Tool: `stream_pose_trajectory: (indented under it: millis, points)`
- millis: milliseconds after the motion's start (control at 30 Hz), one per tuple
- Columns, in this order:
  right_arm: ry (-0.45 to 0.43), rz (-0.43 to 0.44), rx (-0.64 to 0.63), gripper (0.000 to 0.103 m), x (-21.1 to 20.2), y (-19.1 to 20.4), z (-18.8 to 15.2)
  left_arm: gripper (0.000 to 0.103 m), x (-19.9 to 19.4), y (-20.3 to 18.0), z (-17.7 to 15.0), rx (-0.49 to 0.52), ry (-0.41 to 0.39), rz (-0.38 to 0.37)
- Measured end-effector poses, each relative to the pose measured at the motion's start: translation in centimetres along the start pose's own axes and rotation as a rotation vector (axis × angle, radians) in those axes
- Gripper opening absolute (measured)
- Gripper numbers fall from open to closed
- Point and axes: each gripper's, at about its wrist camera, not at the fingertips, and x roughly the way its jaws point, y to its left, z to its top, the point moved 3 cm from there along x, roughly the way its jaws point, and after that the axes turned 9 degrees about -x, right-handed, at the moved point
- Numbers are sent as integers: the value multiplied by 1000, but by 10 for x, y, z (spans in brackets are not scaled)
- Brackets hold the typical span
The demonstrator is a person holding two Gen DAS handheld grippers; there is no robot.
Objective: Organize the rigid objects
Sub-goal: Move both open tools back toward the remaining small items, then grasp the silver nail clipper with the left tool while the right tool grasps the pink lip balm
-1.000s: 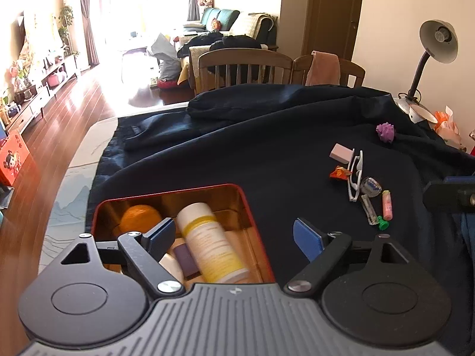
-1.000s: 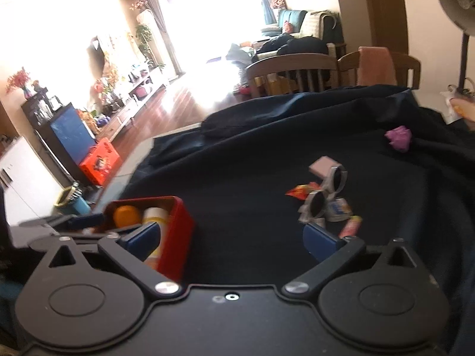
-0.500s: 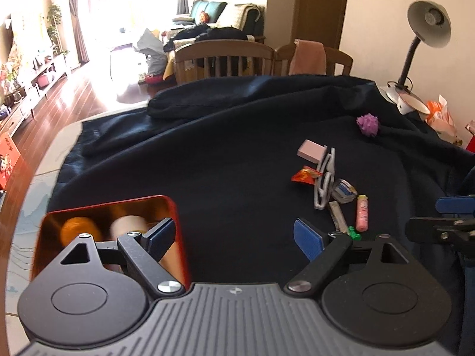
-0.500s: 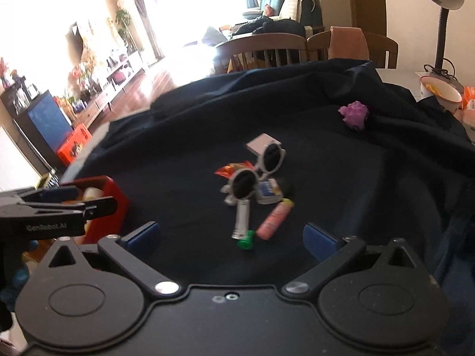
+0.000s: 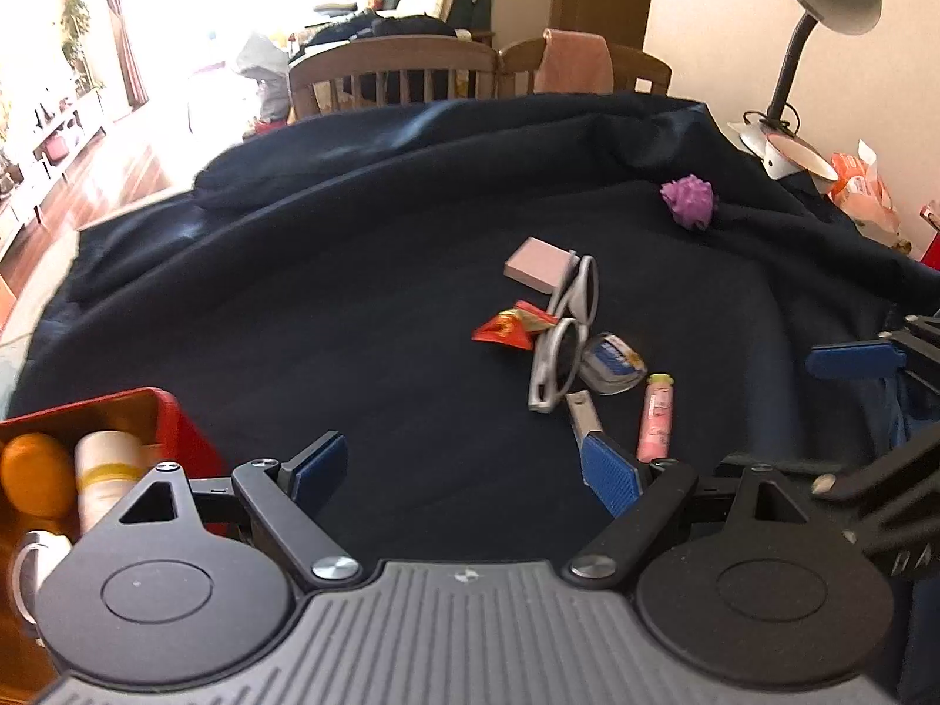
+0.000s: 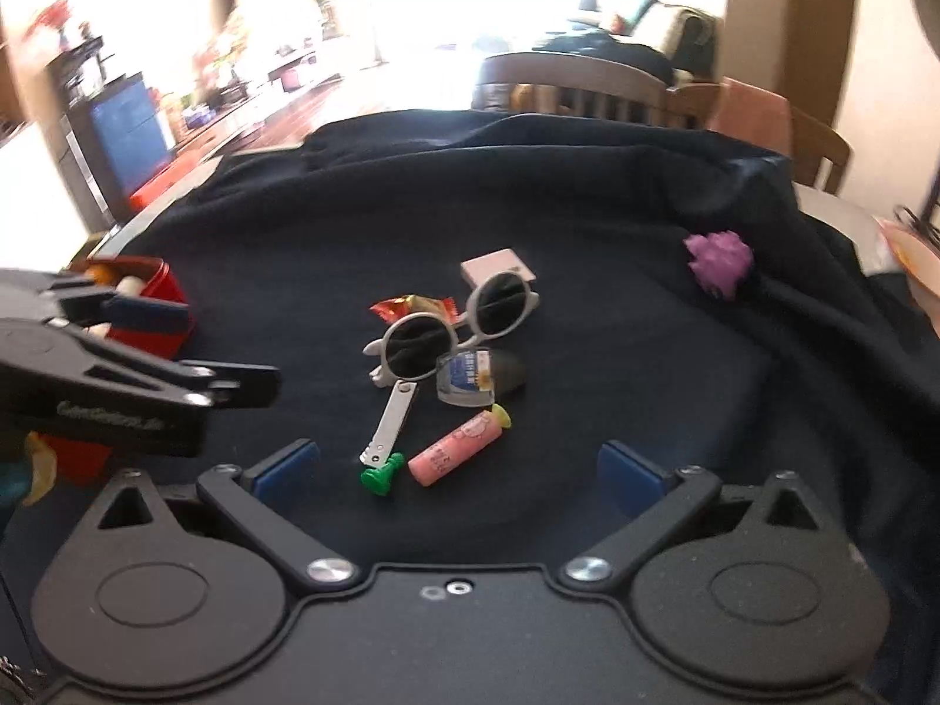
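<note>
A cluster of small objects lies on the dark cloth: white round sunglasses [image 6: 458, 323] [image 5: 564, 335], a pink tube [image 6: 455, 446] [image 5: 655, 417], nail clippers [image 6: 390, 423], a green piece [image 6: 380, 474], a small blue-labelled case [image 6: 470, 379], a red wrapper [image 5: 508, 326] and a pink box [image 5: 537, 264]. A red box [image 5: 170, 423] [image 6: 155, 294] at the left holds an orange ball [image 5: 35, 473] and a white bottle [image 5: 103, 476]. My left gripper [image 5: 464, 470] is open and empty, right of the box. My right gripper [image 6: 458, 473] is open and empty, just short of the tube and green piece.
A purple spiky ball [image 5: 687, 202] [image 6: 717, 261] sits far right on the cloth. A desk lamp [image 5: 822, 12] stands at the back right. Wooden chairs [image 5: 393, 73] line the far table edge. The cloth is bunched in folds along the back and right.
My left gripper has swung right, off the red box and toward the cluster. My right gripper has swung onto the cluster and come closer to it. Both stay open.
</note>
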Motion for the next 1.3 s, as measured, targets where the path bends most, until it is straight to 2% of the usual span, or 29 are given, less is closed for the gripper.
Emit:
stream_pose_trajectory:
  millis: [200,633,767,967,1100,1300]
  points:
    - [21,17,-44,95,21,-11,-3,87,23,-17,2,-13,40,1]
    - [42,120,-269,86,48,-9,-7,87,61,-29,4,-56,94,31]
    - [49,144,-291,81,56,-9,-8,87,71,-27,4,-96,114,33]
    - [42,180,-312,79,62,-8,-8,87,77,-31,4,-77,110,48]
    - [41,191,-327,78,68,-8,-8,78,78,-34,5,-61,93,55]
    - [18,205,-340,72,69,-7,-6,53,77,-42,5,-18,74,47]
